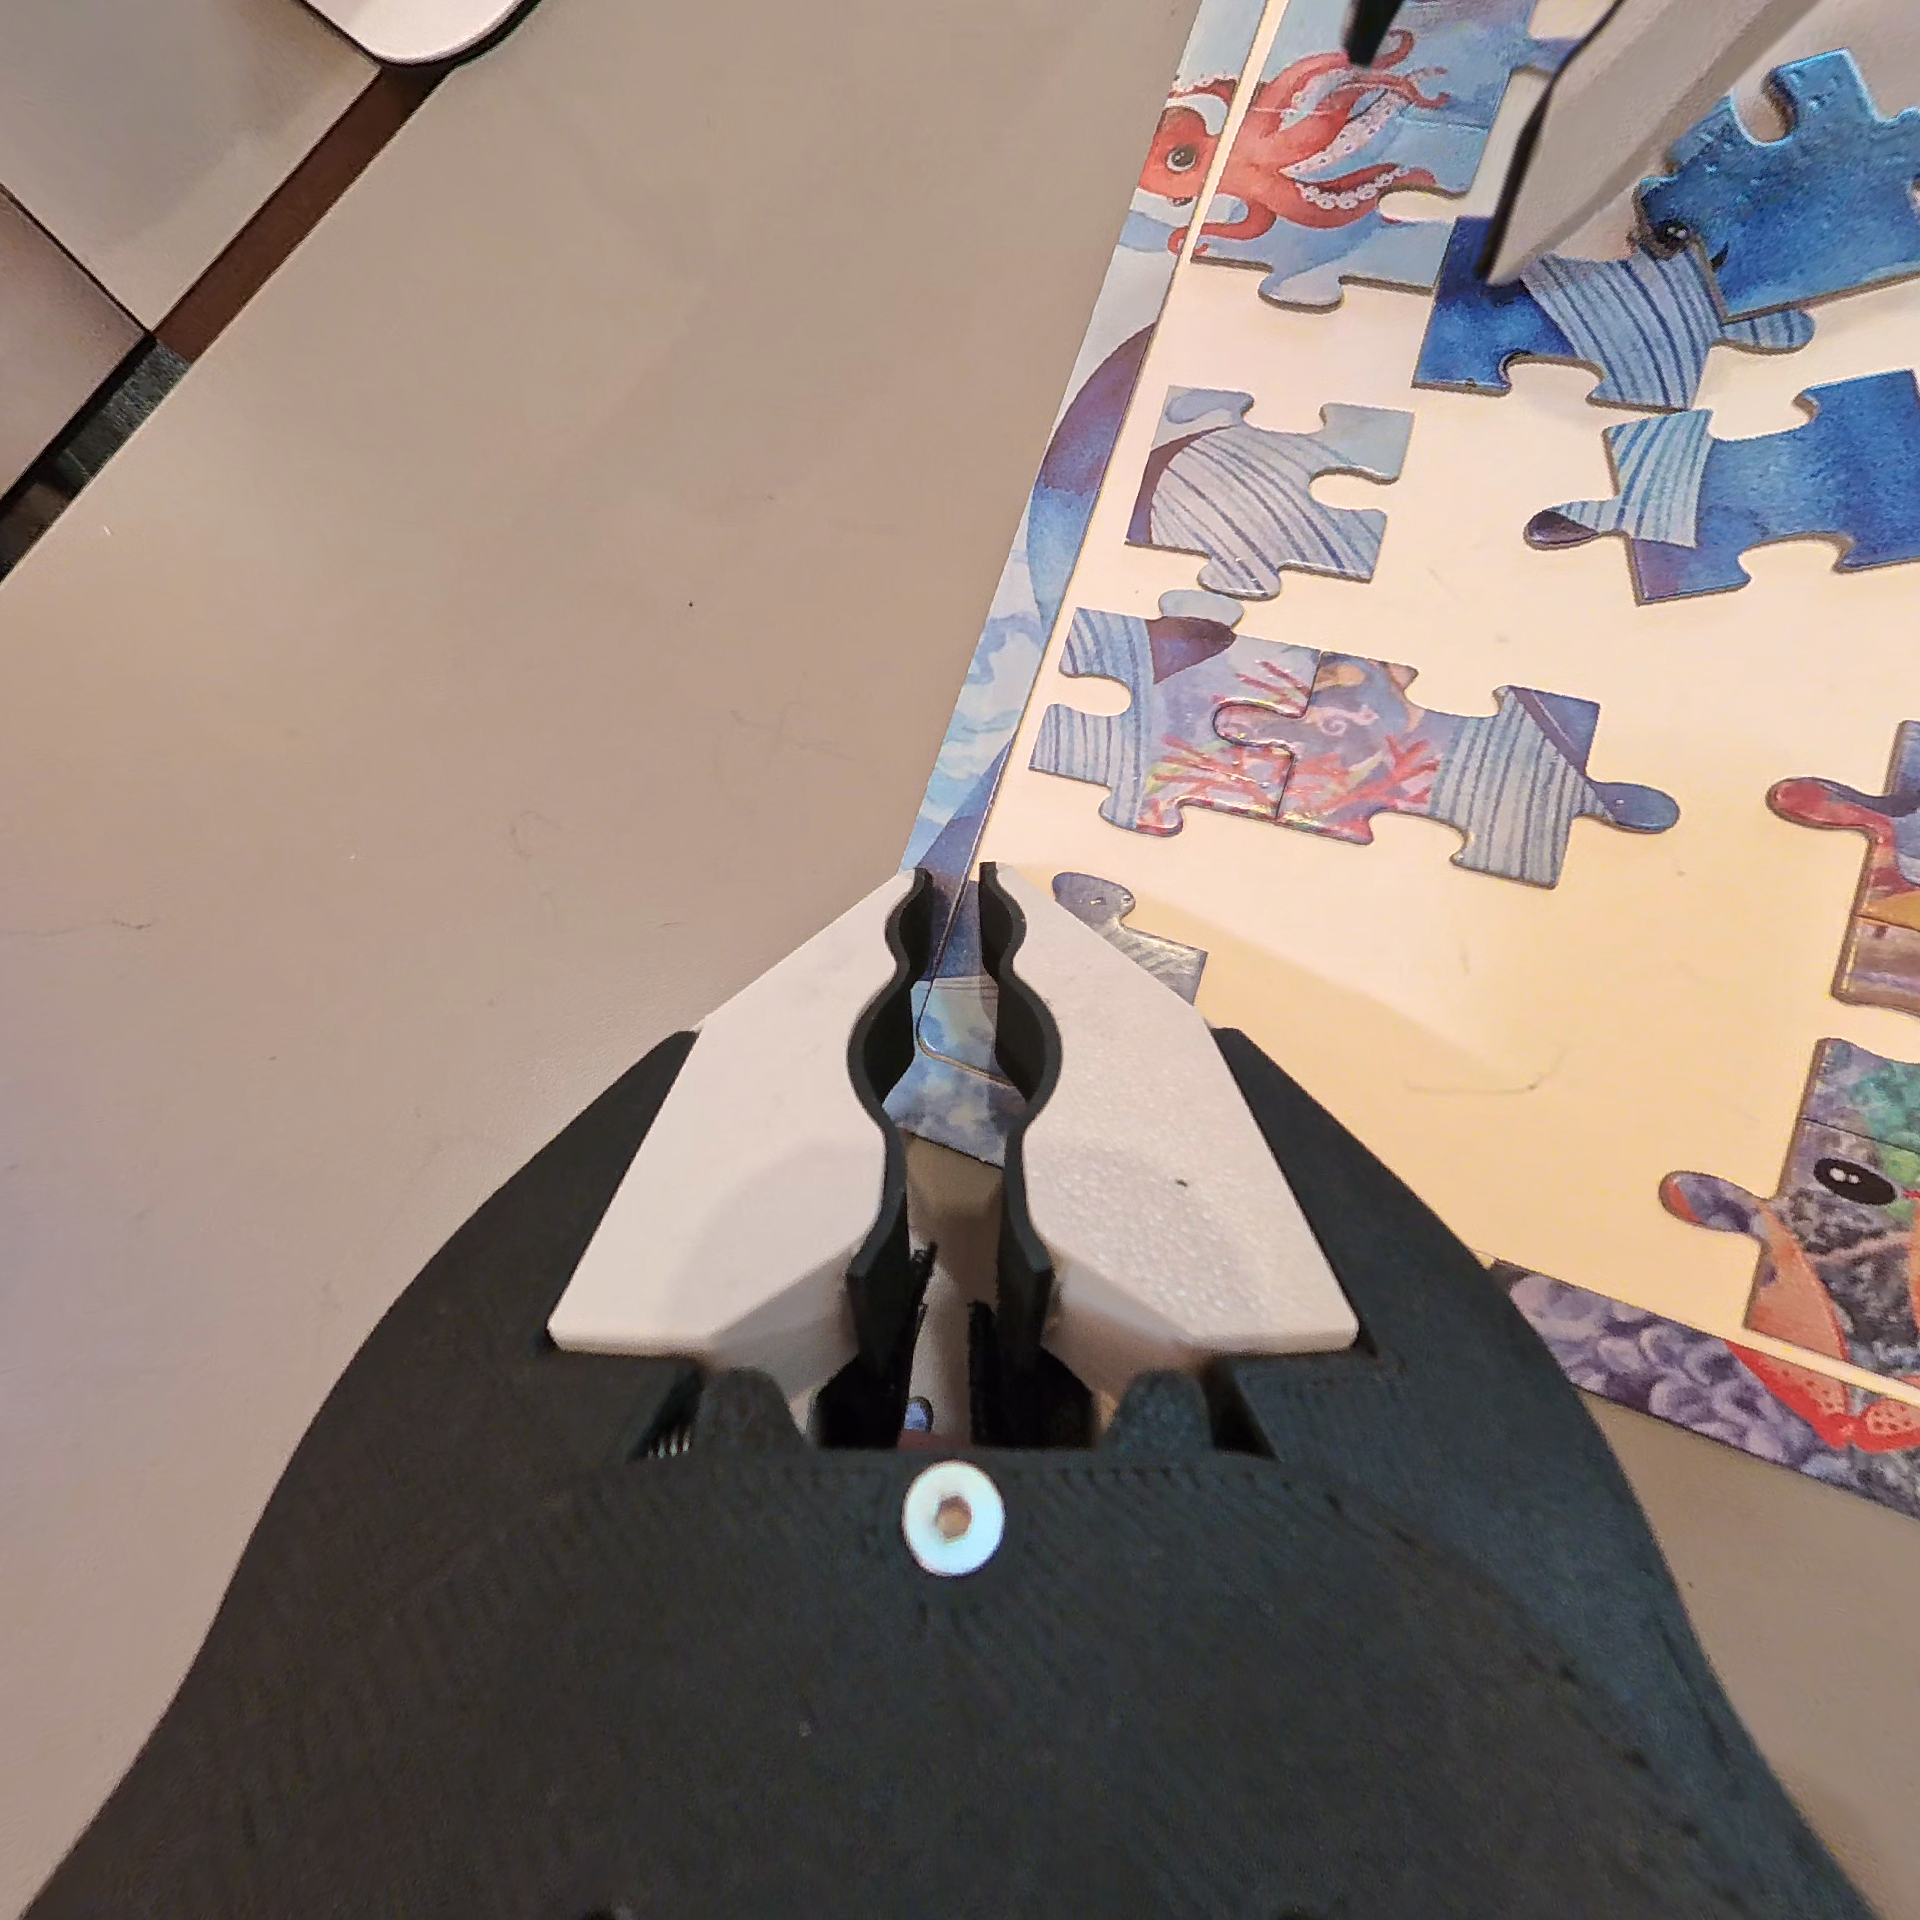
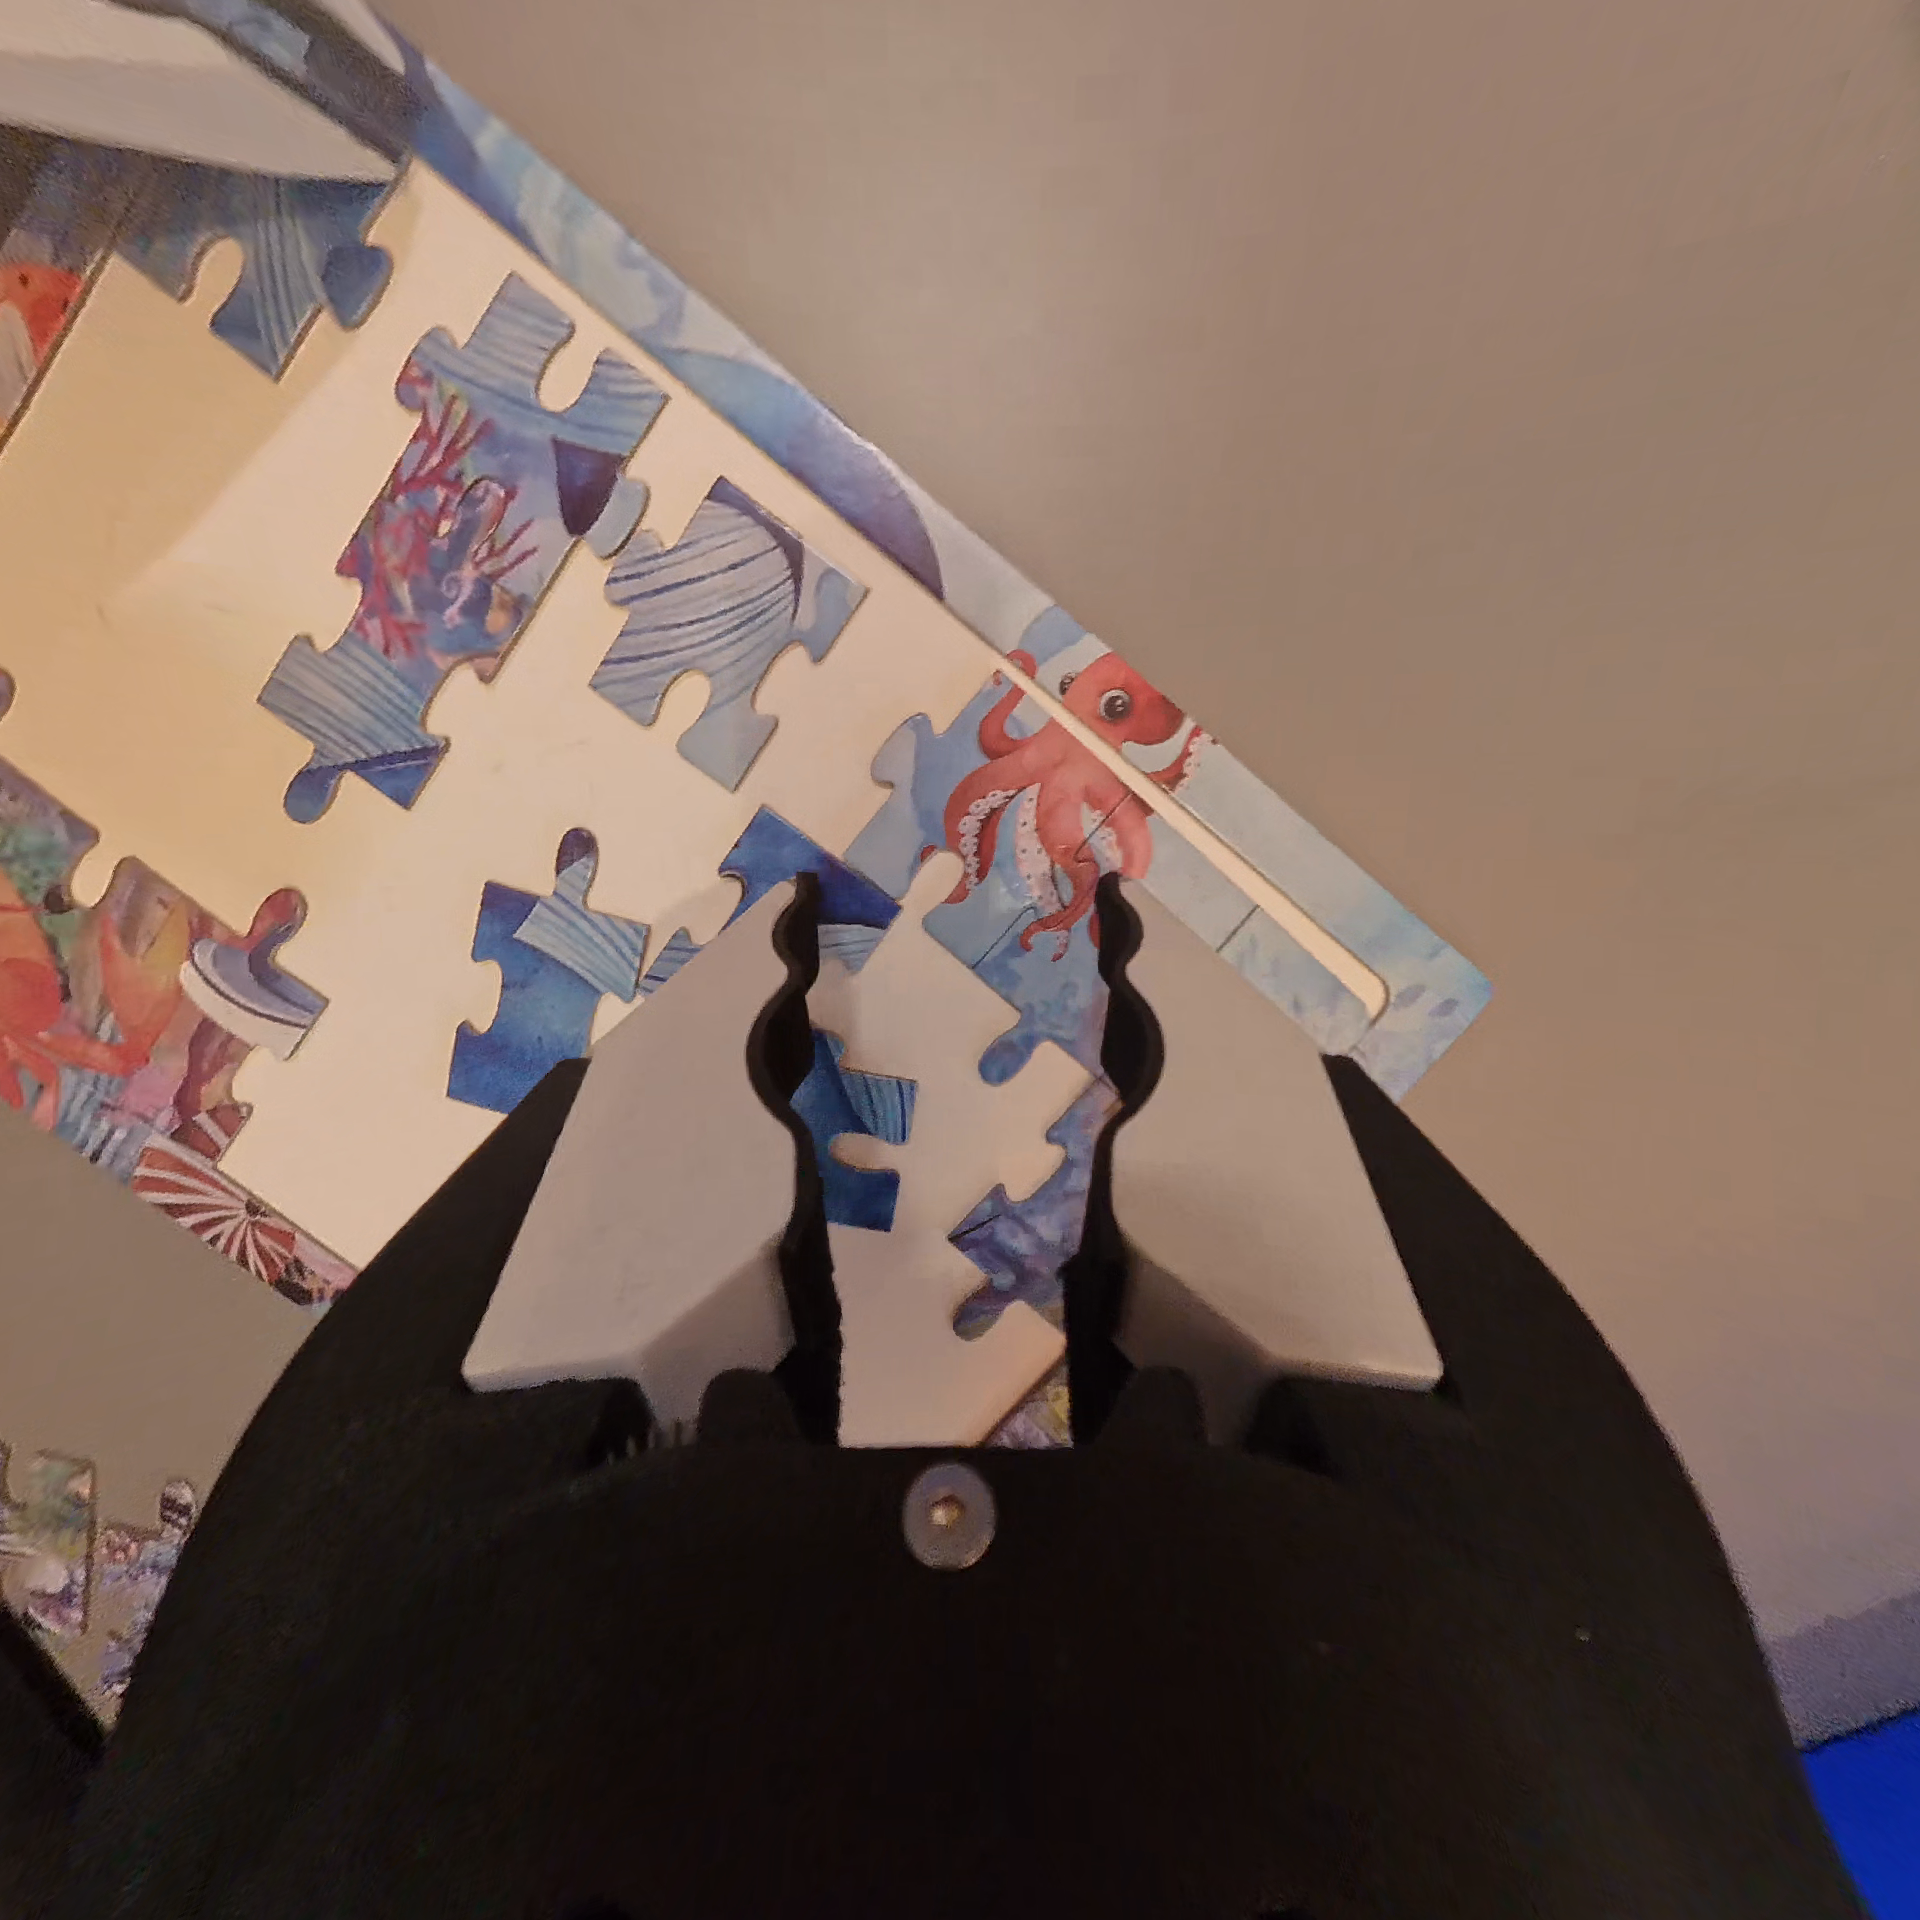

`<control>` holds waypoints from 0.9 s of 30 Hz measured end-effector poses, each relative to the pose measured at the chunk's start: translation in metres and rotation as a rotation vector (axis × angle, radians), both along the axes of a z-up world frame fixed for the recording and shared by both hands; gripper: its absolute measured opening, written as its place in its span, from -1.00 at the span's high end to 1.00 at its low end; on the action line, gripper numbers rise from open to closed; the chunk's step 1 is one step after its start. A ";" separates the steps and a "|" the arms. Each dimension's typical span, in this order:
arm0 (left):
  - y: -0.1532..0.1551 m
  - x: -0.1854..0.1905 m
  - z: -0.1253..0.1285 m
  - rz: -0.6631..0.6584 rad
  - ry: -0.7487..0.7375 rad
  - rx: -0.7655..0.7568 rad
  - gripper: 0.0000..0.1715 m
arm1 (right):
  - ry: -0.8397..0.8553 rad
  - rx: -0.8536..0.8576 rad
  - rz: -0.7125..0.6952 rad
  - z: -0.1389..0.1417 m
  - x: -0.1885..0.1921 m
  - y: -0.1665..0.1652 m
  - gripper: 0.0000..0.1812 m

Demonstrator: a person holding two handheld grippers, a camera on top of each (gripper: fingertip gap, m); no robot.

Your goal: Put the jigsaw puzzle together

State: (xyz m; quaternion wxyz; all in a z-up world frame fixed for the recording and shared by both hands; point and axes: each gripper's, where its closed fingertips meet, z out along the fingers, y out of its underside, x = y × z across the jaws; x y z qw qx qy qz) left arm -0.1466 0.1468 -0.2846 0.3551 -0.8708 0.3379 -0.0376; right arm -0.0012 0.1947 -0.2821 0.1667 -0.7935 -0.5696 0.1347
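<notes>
No readable writing or brand anywhere in either view

Left gripper [image 1: 951, 883]: fingers nearly together, only a thin slit between the black pads, nothing clamped in it. Tips sit right at the left edge of the puzzle tray [image 1: 1039, 582], over its blue printed border; whether they touch the border can't be told

Right gripper [image 2: 956, 883]: jaws spread wide apart, nothing between them. It hangs over the tray's corner region, left finger over a dark blue piece [image 2: 862, 1132], right finger tip over the octopus pieces [image 2: 1049, 800]. Contact with the pieces can't be told. In the left wrist view the right gripper's white fingers [image 1: 1538, 145] come in from the top above the octopus and a blue whale-face piece [image 1: 1756, 197]

Jigsaw puzzle: lies in the tray, partly done. Cream tray floor [image 1: 1351, 997] shows between loose pieces. Octopus section seated in the corner, a thin pale gap running between it and the border. Striped light-blue piece [image 1: 1257, 488] loose, near the left border. Two joined coral pieces [image 1: 1320, 748] just below it. Colourful fish pieces [image 1: 1860, 1226] at the right edge

Surface: plain beige tabletop [image 1: 520, 520], tray flat on it. White and brown furniture edges [image 1: 208, 187] at top left; a blue patch [image 2: 1870, 1787] at the bottom right of the right wrist view
</notes>
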 end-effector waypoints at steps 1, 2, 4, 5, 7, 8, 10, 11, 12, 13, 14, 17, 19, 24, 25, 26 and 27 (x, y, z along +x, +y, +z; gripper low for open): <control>0.000 0.000 0.000 0.000 0.000 0.000 0.92 | -0.003 -0.007 0.011 0.000 -0.001 -0.003 0.42; 0.000 0.000 0.000 0.000 -0.001 0.000 0.92 | -0.006 -0.023 0.024 -0.001 -0.002 -0.007 0.43; 0.000 -0.001 0.000 0.002 -0.001 -0.001 0.92 | -0.017 -0.035 0.047 -0.002 -0.002 -0.013 0.41; 0.000 -0.001 0.000 0.002 0.000 -0.002 0.92 | -0.023 -0.041 0.053 -0.001 -0.002 -0.016 0.42; -0.001 -0.002 0.000 0.004 0.000 -0.002 0.92 | -0.029 -0.038 0.069 0.001 -0.004 -0.020 0.47; -0.001 -0.002 0.000 0.004 0.001 -0.003 0.92 | -0.039 -0.035 0.073 0.001 -0.003 -0.022 0.50; -0.001 -0.003 0.000 0.005 0.000 -0.004 0.92 | -0.090 -0.021 0.067 -0.001 0.002 -0.022 0.50; -0.001 -0.003 0.000 0.005 0.000 -0.004 0.92 | -0.107 -0.026 0.068 -0.003 0.004 -0.024 0.48; -0.001 -0.003 0.000 0.005 0.000 -0.005 0.92 | -0.104 -0.033 0.070 -0.003 0.003 -0.026 0.47; -0.001 -0.003 0.000 0.005 -0.001 -0.005 0.92 | -0.097 -0.047 0.073 -0.003 0.001 -0.029 0.47; -0.001 -0.003 0.000 0.004 -0.001 -0.006 0.93 | -0.092 -0.055 0.078 -0.003 -0.001 -0.032 0.49; -0.001 -0.002 0.000 0.004 -0.002 -0.006 0.93 | -0.113 -0.051 0.095 -0.004 -0.003 -0.036 0.54; -0.001 -0.002 0.000 0.004 -0.003 -0.007 0.93 | -0.142 -0.039 0.093 -0.005 0.001 -0.036 0.55; -0.002 -0.002 0.000 0.003 -0.007 -0.012 0.94 | -0.175 -0.059 0.118 -0.005 0.007 -0.042 0.61; -0.002 -0.002 0.000 0.003 -0.008 -0.013 0.94 | -0.174 -0.060 0.116 -0.005 0.008 -0.042 0.63; -0.002 -0.002 0.000 0.003 -0.008 -0.013 0.94 | -0.175 -0.062 0.111 -0.005 0.008 -0.041 0.65; -0.002 -0.002 0.000 0.003 -0.007 -0.012 0.94 | -0.177 -0.058 0.114 -0.005 0.009 -0.041 0.68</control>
